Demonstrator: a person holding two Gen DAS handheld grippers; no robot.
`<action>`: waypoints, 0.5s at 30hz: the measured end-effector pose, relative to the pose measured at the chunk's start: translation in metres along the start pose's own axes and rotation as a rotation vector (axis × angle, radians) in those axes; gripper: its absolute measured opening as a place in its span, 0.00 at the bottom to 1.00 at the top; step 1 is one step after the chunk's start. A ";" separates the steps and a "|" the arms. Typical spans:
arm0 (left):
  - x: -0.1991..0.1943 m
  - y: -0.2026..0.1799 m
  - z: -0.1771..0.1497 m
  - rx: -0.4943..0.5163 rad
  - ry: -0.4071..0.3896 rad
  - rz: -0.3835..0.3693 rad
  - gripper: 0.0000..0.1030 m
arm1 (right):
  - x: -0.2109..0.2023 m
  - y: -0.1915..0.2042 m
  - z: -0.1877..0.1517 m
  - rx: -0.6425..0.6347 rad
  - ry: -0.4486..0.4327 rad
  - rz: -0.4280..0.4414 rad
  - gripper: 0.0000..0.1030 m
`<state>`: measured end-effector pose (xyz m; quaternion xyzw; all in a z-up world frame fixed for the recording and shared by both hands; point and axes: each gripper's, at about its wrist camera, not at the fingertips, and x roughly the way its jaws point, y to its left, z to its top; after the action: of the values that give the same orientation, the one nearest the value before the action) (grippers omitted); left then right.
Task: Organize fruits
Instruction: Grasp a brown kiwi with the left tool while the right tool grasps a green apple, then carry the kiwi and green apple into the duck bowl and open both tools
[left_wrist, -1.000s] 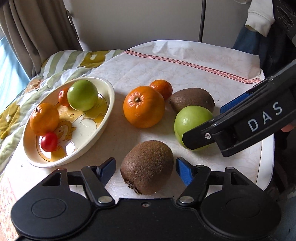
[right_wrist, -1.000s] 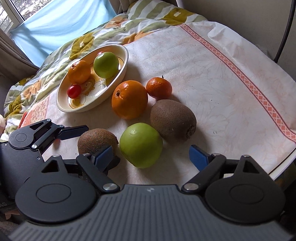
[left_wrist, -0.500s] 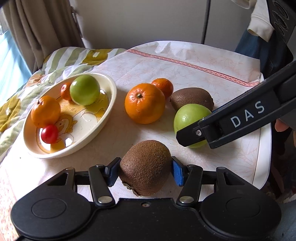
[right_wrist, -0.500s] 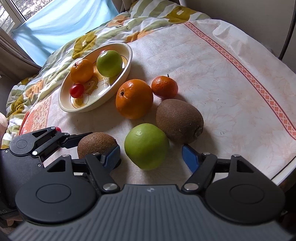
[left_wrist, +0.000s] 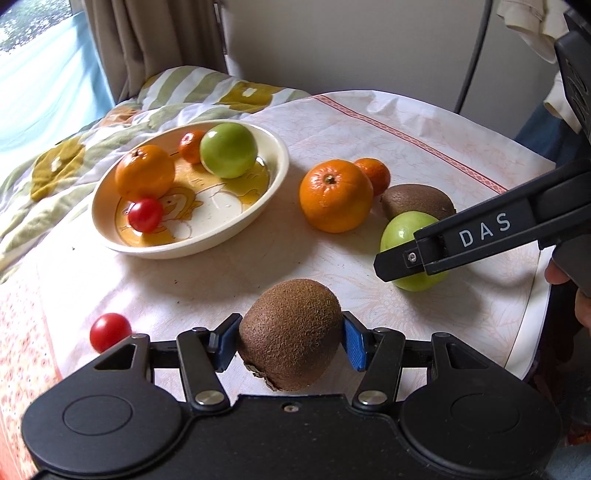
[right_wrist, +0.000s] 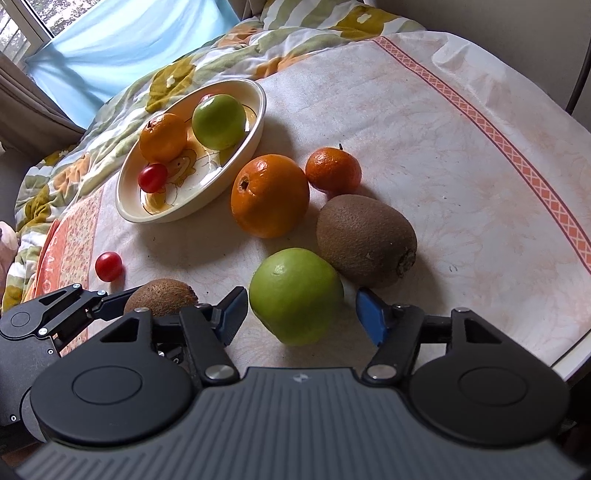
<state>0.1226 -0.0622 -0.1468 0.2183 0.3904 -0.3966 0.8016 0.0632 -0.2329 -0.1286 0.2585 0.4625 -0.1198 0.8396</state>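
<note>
My left gripper (left_wrist: 290, 336) is shut on a brown kiwi (left_wrist: 291, 332), both blue pads pressing its sides, low over the tablecloth. My right gripper (right_wrist: 301, 315) straddles a green apple (right_wrist: 295, 295); its jaws are closing, and a gap still shows at the right pad. In the left wrist view its black finger (left_wrist: 461, 236) crosses that apple (left_wrist: 406, 229). The cream bowl (left_wrist: 184, 251) holds an orange, a small tangerine, a green apple and a cherry tomato. On the cloth lie an orange (right_wrist: 269, 195), a tangerine (right_wrist: 332, 170), a second kiwi (right_wrist: 365, 240) and a cherry tomato (right_wrist: 108, 266).
The table's edge (right_wrist: 569, 354) runs close on the right. A flowered quilt (left_wrist: 55, 162) lies beyond the bowl on the left, with a curtain and window behind. A person's hand (left_wrist: 581, 295) shows at the far right.
My left jaws closed onto the kiwi, and the gripper shifted and rolled, bringing the loose cherry tomato into view. My right jaws narrowed around the green apple.
</note>
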 end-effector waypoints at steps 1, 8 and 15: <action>-0.001 0.001 -0.001 -0.009 0.000 0.006 0.59 | 0.000 0.001 0.000 -0.006 0.000 0.000 0.74; -0.012 0.004 -0.005 -0.057 -0.004 0.040 0.59 | 0.001 0.007 0.001 -0.056 0.005 -0.002 0.66; -0.029 0.008 -0.008 -0.099 -0.014 0.068 0.59 | -0.008 0.011 0.001 -0.067 -0.003 0.023 0.66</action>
<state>0.1142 -0.0384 -0.1278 0.1886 0.3962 -0.3510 0.8272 0.0645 -0.2242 -0.1181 0.2353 0.4619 -0.0952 0.8498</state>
